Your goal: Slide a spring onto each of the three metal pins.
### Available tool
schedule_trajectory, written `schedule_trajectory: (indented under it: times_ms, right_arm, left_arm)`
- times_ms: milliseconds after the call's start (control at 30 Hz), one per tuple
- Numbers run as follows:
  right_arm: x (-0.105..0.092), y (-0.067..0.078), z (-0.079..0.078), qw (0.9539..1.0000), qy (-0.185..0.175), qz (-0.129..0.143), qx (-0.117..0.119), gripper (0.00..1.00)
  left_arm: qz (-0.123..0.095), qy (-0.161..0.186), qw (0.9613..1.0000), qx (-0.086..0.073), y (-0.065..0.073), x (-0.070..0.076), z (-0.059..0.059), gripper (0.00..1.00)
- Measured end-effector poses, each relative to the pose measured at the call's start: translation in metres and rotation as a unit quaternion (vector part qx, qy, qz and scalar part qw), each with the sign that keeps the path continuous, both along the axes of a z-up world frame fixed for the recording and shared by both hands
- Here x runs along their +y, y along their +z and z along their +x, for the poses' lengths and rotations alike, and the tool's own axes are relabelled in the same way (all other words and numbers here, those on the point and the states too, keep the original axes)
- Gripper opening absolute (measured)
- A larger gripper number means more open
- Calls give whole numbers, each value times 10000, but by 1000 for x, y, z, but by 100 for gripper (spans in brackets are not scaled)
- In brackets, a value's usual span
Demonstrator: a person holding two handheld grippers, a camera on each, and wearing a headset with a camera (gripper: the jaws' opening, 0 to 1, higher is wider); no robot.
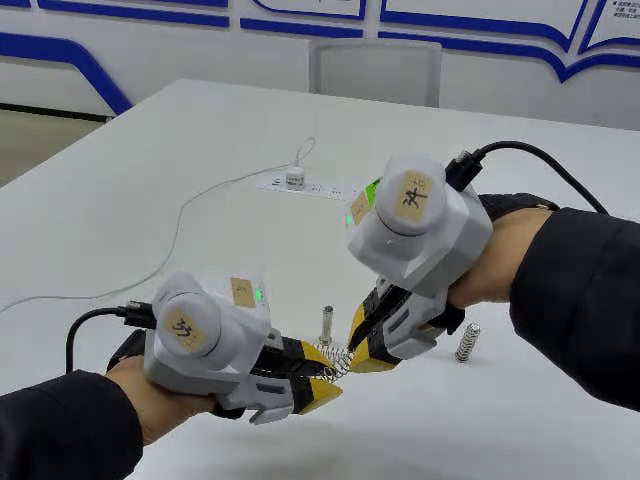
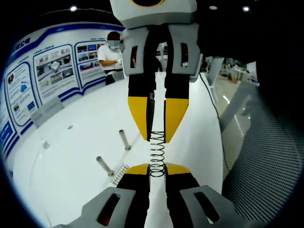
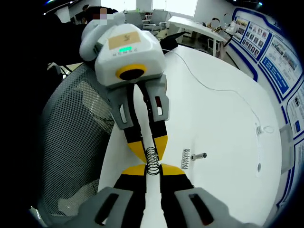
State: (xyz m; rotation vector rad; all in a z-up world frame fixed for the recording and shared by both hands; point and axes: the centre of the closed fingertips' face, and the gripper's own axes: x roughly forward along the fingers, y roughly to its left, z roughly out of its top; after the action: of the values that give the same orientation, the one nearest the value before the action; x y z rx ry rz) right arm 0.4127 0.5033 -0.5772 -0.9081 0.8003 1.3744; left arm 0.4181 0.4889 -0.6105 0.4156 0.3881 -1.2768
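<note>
Above the white table (image 1: 200,200), one spring (image 1: 338,360), a thin open wire coil, spans straight between two grippers. The left gripper (image 1: 325,377) and right gripper (image 1: 361,354) each have their yellow tips closed on one end. On the table are two pins, a far pin (image 2: 124,139) and a near pin (image 2: 103,165), with a second spring (image 2: 120,171) just beside the latter.

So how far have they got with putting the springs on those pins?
Early days. Nothing looks finished: an upright pin stands bare, and a second pin has a loose spring at its foot, not clearly on it. In hand: the held spring, pinched at its ends by the jaws of the left gripper and right gripper. Probably all three pins remain.
</note>
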Motion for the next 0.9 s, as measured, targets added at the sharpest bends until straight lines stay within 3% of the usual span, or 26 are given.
schedule_trajectory:
  times_ms: [300, 567, 900]
  right_arm:
    - [11, 7, -2, 9998, 90, 131, -100, 11]
    - [9, 4, 0, 9999, 68, 148, -22, 16]
    - [10, -6, -1, 9999, 28, 132, 68, 15]
  left_arm:
    - [-68, -19, 10000, -21, 3, -1, 0, 11]
    - [-87, 25, 10000, -21, 2, 0, 1, 11]
    - [-129, -5, 9999, -44, 4, -2, 1, 11]
